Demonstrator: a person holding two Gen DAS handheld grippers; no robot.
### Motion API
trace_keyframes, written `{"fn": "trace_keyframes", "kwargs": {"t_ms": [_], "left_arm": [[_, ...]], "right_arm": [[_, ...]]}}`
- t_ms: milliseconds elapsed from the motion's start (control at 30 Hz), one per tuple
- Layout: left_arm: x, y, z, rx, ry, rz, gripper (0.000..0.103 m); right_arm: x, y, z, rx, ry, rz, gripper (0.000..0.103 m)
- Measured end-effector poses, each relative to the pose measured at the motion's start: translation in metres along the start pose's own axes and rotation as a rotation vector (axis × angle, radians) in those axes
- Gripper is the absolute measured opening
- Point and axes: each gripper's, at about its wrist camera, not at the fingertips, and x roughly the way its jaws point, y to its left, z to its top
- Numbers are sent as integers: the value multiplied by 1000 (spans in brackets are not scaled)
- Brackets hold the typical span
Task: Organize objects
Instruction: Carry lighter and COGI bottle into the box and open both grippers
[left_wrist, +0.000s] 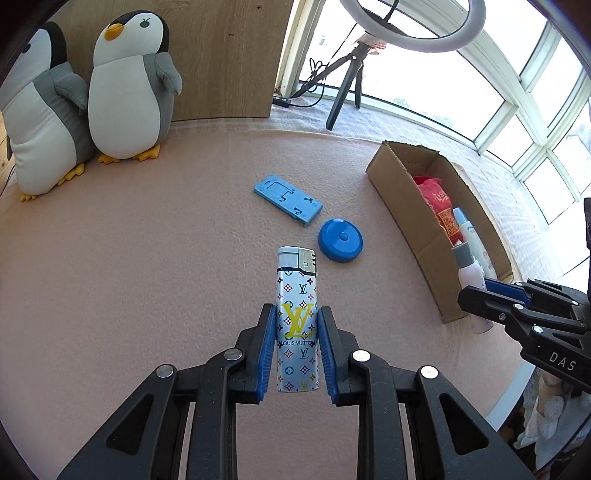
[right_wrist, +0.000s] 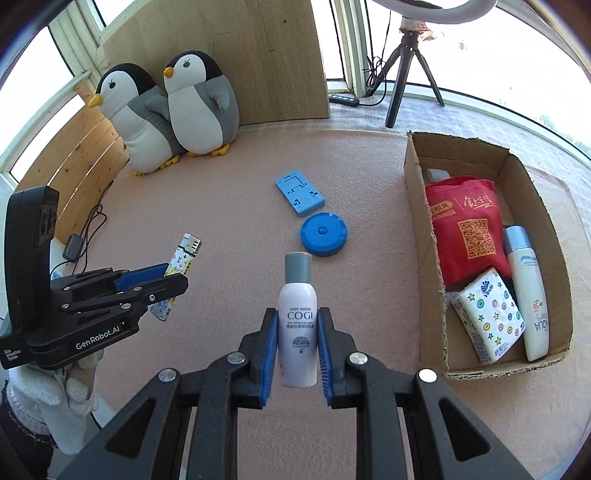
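My left gripper (left_wrist: 297, 314) is shut on a patterned silver lighter (left_wrist: 297, 295), held upright above the pink mat; from the right wrist view that lighter (right_wrist: 183, 258) and gripper (right_wrist: 166, 280) show at the left. My right gripper (right_wrist: 297, 321) is shut on a small white bottle with a grey cap (right_wrist: 297, 317), also off the mat. On the mat lie a flat blue plastic holder (left_wrist: 288, 199) (right_wrist: 300, 195) and a round blue disc (left_wrist: 340, 240) (right_wrist: 323, 234). A cardboard box (right_wrist: 421, 206) (left_wrist: 399, 192) at the right holds a red bag (right_wrist: 465, 225), a tissue pack (right_wrist: 487, 314) and a white tube (right_wrist: 528, 291).
Two plush penguins (right_wrist: 173, 110) lean against a wooden board (right_wrist: 258, 55) at the back left. A ring light on a tripod (right_wrist: 410, 66) stands behind the mat by the windows. A cable and small black device (right_wrist: 74, 247) lie at the mat's left edge. A gloved hand (right_wrist: 55, 398) holds the left gripper.
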Motion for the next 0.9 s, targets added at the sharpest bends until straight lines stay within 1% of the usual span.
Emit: {"fn": "trace_keyframes", "kwargs": {"t_ms": [233,367,500,600,700,900], "left_arm": [[15,-79,37,78,-23,-72,24],[32,-126,45,123,-8,-125,24],[49,-162,47,152,19,-166,24],[60,-184,47,169,37,-187,24],[68,-201,45,183,54,-195,24],[77,-210,44,191,74,-204,24]], "right_arm": [[-26,-79,15,67,-55,-72,19],[-31,-116,23,96,-69,-102,19],[-30,-147,31,127,-67,-102,19],[-25,-164,37,136,-64,-117,19],[-19,-178,43,149,-57,-105,19],[-13,-193,51,149,-52,-112,19]]}}
